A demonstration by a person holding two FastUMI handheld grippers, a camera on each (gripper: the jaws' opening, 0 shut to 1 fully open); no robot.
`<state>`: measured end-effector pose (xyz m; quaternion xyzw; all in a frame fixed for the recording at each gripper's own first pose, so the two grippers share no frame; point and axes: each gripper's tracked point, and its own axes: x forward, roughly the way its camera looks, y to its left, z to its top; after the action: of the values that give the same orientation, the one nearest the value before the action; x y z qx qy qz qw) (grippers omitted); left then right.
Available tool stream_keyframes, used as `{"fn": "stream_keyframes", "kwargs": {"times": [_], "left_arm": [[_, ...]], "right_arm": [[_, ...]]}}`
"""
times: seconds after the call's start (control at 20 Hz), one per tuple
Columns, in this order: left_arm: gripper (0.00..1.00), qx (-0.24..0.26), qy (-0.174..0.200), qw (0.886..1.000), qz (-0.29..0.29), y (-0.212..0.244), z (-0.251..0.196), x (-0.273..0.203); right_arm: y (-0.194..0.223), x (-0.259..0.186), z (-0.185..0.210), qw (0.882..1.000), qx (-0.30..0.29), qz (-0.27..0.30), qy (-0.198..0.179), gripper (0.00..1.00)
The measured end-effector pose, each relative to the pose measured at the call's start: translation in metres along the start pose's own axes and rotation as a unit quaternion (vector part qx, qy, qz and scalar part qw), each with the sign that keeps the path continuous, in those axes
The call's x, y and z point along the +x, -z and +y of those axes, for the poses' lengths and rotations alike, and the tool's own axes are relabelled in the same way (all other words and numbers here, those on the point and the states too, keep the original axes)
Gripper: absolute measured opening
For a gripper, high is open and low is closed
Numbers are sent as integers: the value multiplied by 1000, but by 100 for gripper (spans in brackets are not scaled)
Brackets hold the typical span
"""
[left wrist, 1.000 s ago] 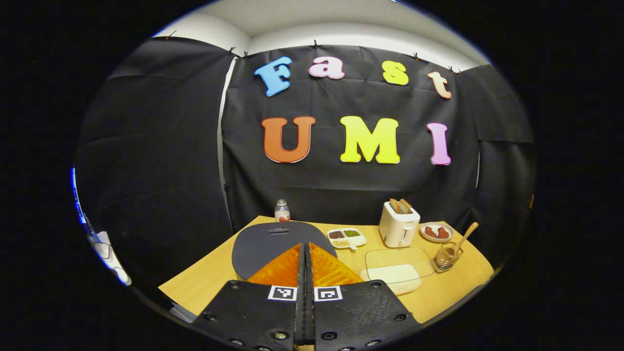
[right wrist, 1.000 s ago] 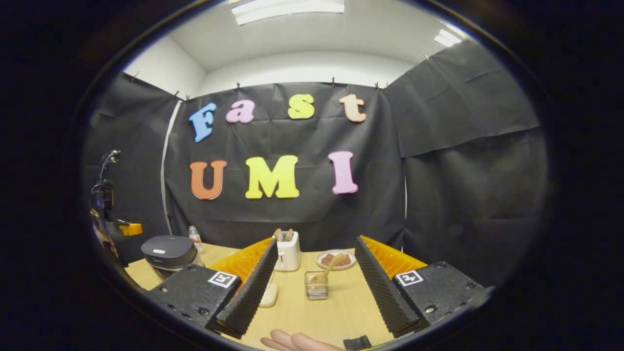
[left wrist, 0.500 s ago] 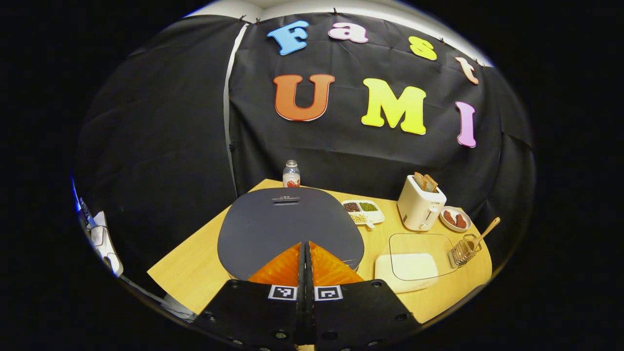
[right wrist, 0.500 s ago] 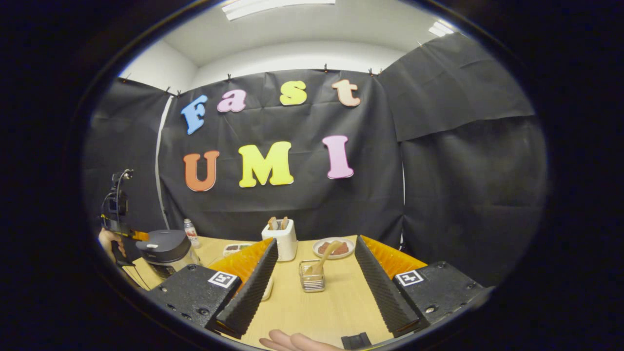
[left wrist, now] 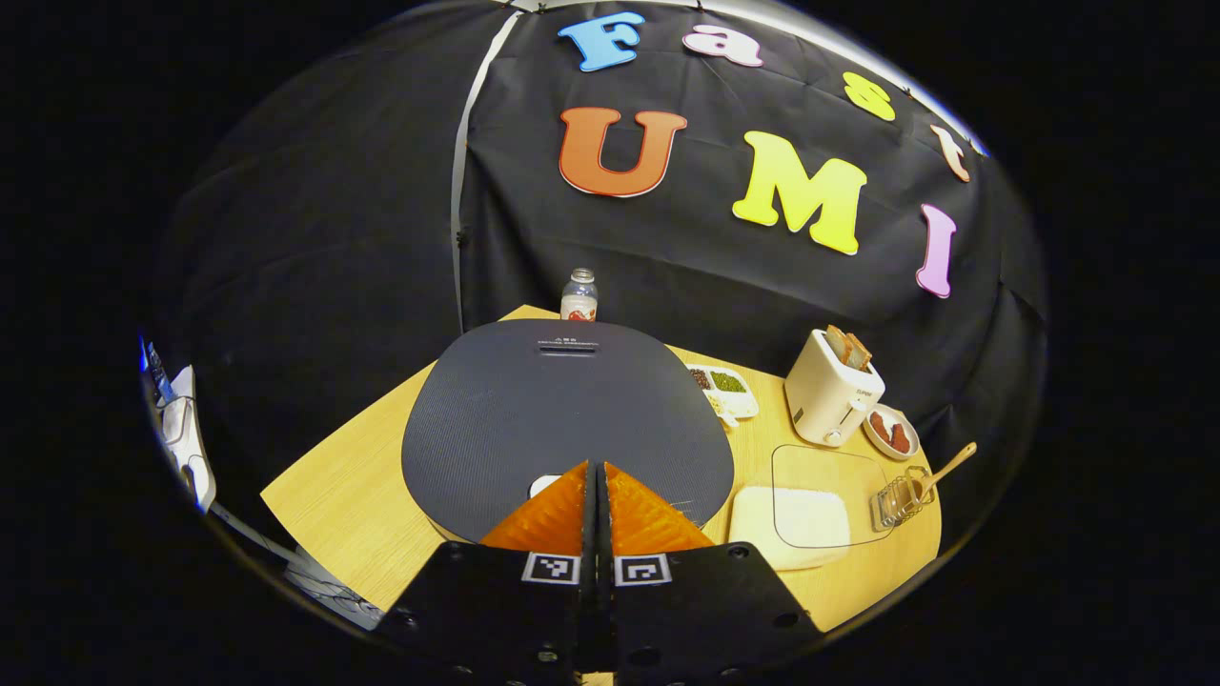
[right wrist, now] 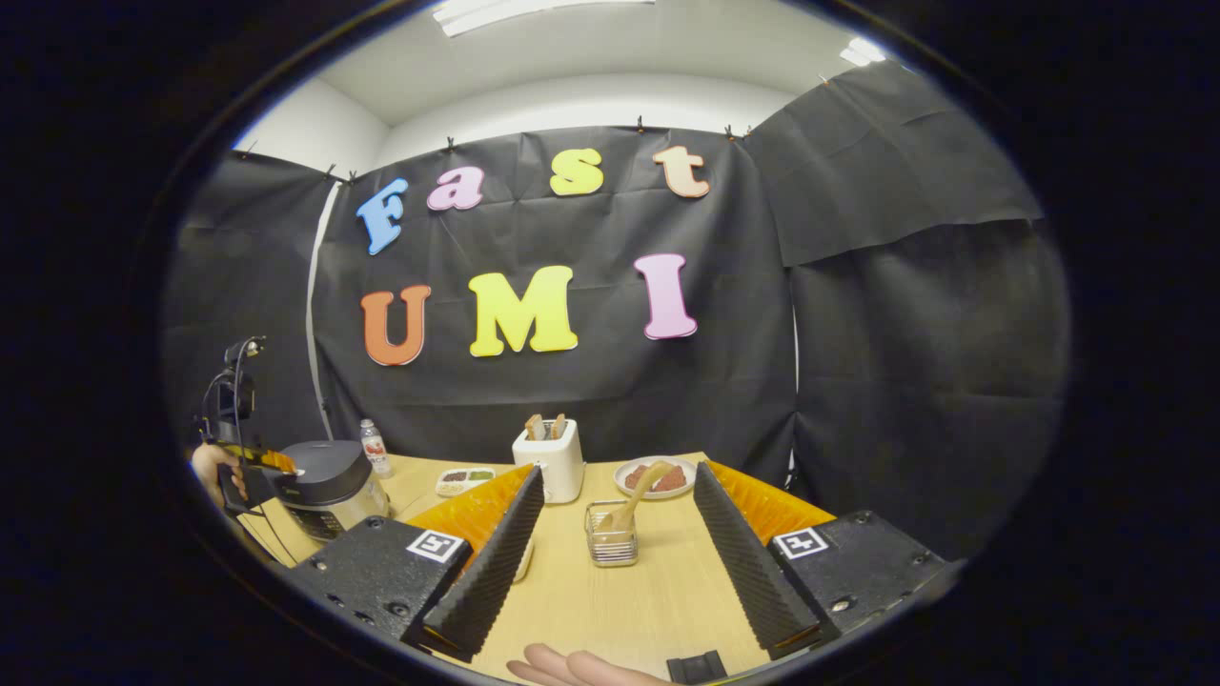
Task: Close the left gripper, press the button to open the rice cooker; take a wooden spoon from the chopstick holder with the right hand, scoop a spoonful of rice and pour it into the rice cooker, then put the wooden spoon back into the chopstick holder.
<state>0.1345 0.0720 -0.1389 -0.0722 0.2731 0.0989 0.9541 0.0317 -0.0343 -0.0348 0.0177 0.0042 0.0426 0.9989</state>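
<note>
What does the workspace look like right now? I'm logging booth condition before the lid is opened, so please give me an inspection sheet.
Surface: light wooden table, no spills seen.
Job's things: dark grey rice cooker, lid down; wooden spoon standing in wire chopstick holder; clear lidded container of white rice.
Clutter: white toaster with bread, plate of red food, divided dish of beans, small bottle.
Grippers: left gripper shut, tips over the cooker's front edge; right gripper open, facing the holder.
Cables: wires at table's left edge.
Surroundings: black cloth wall, white ceiling.
</note>
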Motion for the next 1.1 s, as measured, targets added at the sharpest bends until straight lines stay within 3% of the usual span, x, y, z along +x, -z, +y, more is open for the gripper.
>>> {"fn": "stream_keyframes", "kwargs": {"times": [0.1,0.25,0.6,0.7,0.8,0.95,1.0,1.1], "left_arm": [[0,22,-13,1000,2,1,2,0],[0,31,-2,999,11,6,1,2],[0,26,1,1000,-6,-2,2,1],[0,30,-13,999,-25,-8,3,-11],[1,51,-35,993,-97,-37,8,-37],[90,60,-58,980,-182,-74,11,-83],[96,55,-49,977,-200,-80,5,-102],[95,43,-28,973,-223,-79,-1,-130]], "right_arm": [[2,1,0,1000,-1,0,-1,100],[4,3,-1,1000,3,4,-1,100],[2,-9,2,1000,5,-4,3,100],[2,-11,1,1000,0,-4,6,100],[1,-12,0,1000,-1,-5,8,97],[5,-10,2,1000,2,-4,10,100],[8,-8,5,1000,1,0,10,100],[12,-3,8,1000,-4,5,11,97]]}}
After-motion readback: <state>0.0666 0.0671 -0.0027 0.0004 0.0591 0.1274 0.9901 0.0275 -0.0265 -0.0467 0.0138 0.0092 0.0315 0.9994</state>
